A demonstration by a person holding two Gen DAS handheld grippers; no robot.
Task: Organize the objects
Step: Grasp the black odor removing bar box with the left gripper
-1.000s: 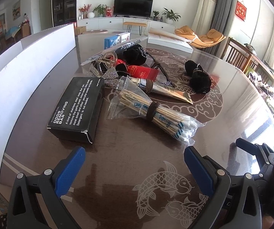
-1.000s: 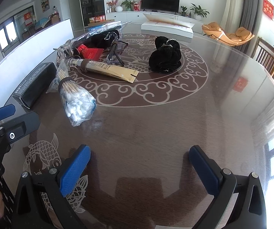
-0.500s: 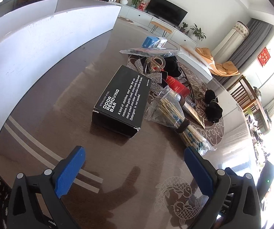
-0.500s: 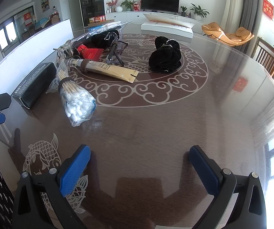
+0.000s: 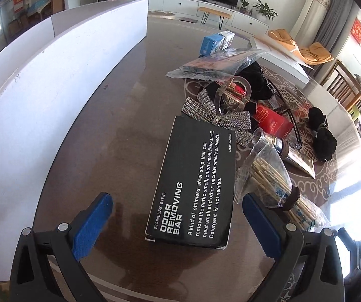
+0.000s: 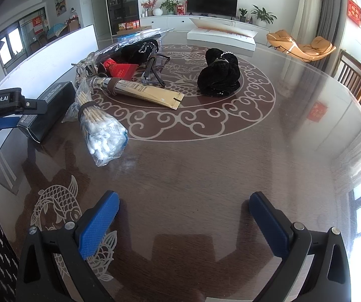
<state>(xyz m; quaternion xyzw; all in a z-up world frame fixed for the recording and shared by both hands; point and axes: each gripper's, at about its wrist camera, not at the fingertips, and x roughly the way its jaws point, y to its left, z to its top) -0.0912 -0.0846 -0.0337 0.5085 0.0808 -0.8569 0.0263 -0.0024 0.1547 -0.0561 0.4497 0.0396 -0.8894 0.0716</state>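
Observation:
A black box (image 5: 195,183) printed "odor removing bar" lies flat on the brown table; it also shows in the right wrist view (image 6: 47,110). My left gripper (image 5: 177,216) is open, its blue pads either side of the box's near end, just above it. A bag of cotton swabs (image 5: 278,188) lies right of the box, close to the right pad; it also shows in the right wrist view (image 6: 102,130). My right gripper (image 6: 183,219) is open and empty over bare table.
A white board (image 5: 54,95) stands along the table's left edge. Behind the box lie a clear hair clip (image 5: 233,95), a rhinestone bow (image 5: 213,115), a red packet (image 5: 273,123), a tan tube (image 6: 145,91) and black scrunchies (image 6: 219,73).
My left gripper has swung left, then come forward and down over the black box, so its pads now straddle the box's near end. The right gripper has not moved.

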